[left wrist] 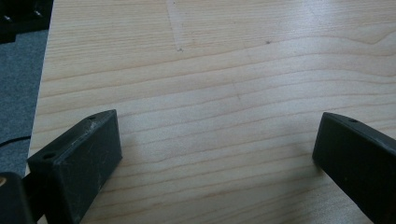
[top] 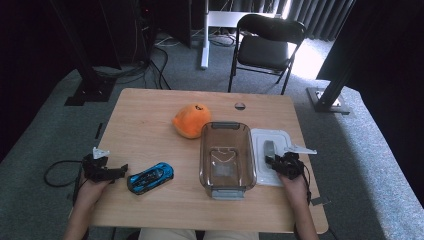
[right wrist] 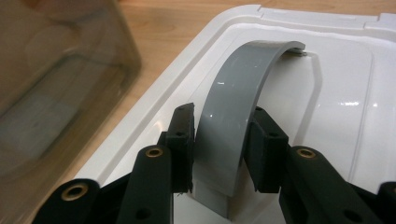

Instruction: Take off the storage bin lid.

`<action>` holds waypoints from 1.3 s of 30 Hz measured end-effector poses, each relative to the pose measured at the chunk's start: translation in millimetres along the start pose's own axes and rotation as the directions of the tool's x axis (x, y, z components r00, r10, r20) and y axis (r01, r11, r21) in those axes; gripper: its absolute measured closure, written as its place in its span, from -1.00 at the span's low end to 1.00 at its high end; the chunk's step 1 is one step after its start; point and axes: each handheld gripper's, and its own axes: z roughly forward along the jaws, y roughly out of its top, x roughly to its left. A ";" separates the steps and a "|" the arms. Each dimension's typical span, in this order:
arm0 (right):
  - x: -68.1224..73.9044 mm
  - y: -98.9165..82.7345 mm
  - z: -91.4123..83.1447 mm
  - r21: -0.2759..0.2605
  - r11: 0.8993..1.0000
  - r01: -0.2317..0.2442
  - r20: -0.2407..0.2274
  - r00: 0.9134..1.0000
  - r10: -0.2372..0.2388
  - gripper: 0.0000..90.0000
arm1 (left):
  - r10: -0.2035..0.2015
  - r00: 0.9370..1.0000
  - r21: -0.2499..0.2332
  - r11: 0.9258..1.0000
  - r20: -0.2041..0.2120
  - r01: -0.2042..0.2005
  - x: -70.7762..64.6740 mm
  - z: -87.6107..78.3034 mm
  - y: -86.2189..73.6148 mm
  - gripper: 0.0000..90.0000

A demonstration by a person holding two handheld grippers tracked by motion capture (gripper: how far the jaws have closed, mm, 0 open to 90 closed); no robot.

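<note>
A white plastic lid with an arched grey handle lies right of a clear brownish container on the wooden table. My right gripper comes in from the near side and is shut on that handle. In the right gripper view its pads press both sides of the grey handle over the lid; the gripper points along the lid. My left gripper rests at the table's left, beside a blue toy car. Its jaws stand wide apart, so the left gripper is open over bare wood.
An orange plush ball sits behind the container's left corner. A small grey disc lies in the tabletop near the far edge. A black folding chair stands beyond the table. The container's wall is close on the right gripper's left.
</note>
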 end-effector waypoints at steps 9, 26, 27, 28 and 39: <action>-9.1 25.7 20.4 -0.047 0.999 -0.023 0.012 1.000 0.024 0.51 | 0.002 1.000 0.001 1.000 0.001 -0.002 0.1 0.0 0.0 -0.96; -21.9 30.2 37.4 -0.054 0.997 -0.054 0.051 0.997 0.057 0.08 | 0.007 1.000 0.000 1.000 0.003 -0.007 0.5 -0.2 -0.3 -0.96; -22.2 30.1 33.9 -0.062 0.997 -0.052 0.048 0.997 0.055 0.03 | 0.006 1.000 -0.001 1.000 0.003 -0.006 0.4 -0.1 -0.3 -0.96; -22.3 29.9 30.2 -0.069 0.996 -0.049 0.052 0.997 0.053 -0.05 | 0.007 1.000 0.001 1.000 0.004 -0.007 0.5 -0.2 -0.2 -0.96; -17.2 5.7 -2.9 -0.077 0.997 -0.013 -0.016 1.000 0.012 -0.67 | 0.004 1.000 0.000 1.000 0.005 -0.004 0.5 -0.2 -0.3 -0.96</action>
